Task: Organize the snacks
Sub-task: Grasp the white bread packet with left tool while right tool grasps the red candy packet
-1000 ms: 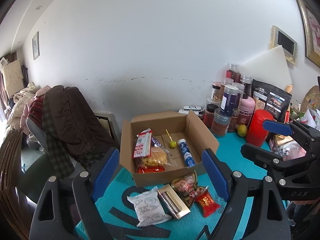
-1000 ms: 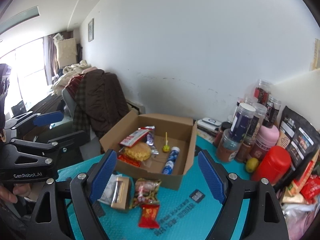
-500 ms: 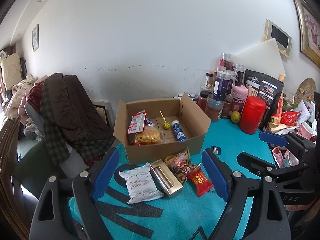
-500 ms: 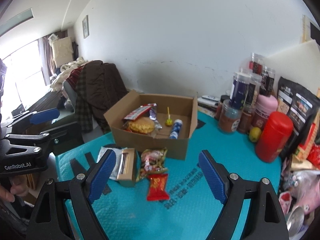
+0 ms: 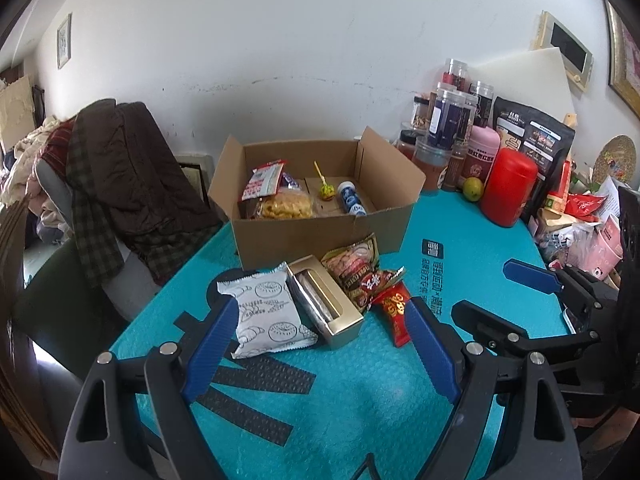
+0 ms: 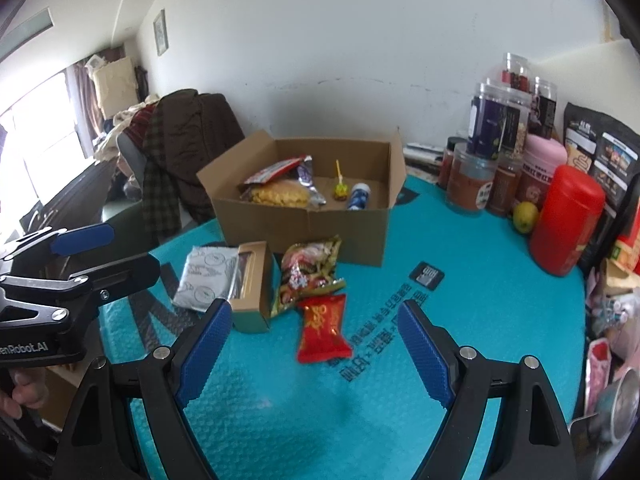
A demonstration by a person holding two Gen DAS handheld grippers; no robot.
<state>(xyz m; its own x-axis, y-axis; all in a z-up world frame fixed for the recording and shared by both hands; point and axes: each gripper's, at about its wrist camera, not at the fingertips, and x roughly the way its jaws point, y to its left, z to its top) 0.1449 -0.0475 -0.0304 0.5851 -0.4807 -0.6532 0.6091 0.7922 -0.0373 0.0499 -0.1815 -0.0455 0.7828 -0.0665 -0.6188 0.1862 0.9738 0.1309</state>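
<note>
Left claw (image 5: 320, 332): blue-padded fingers spread wide, nothing between the pads, hovering above the near edge of the counter (image 5: 460, 276). Right claw (image 6: 314, 338): likewise spread and empty.

Surface: a teal bubble-textured mat with black markings covers the counter.

Loose snacks lie in a cluster just beyond the claws:
- Small red foil snack packet (image 6: 323, 330): flat, nearest the right claw, long axis running away from the camera.
- Crinkled multicoloured snack bag (image 6: 310, 276): touching the red packet at its far end, long axis tilted toward the box.
- Tan rectangular carton with a clear window (image 5: 324, 306): beside the bag, long axis running near to far, slightly diagonal.
- White flat pastry packet (image 5: 268, 312): against the carton's left side.

Behind the cluster stands an open brown cardboard box (image 5: 320, 228), flaps up. It holds a red-and-white wrapper, a yellow pastry, a lollipop (image 5: 326, 190) with its stick upward, and a white-and-blue tube (image 5: 352, 202) lying flat.

Farther right: a red cylindrical canister (image 5: 508, 188), a yellow-green fruit, stacked clear jars (image 5: 448, 120) and a black pouch. Farther left: a chair draped with dark brown clothing (image 5: 120, 168). A white wall closes the room.
</note>
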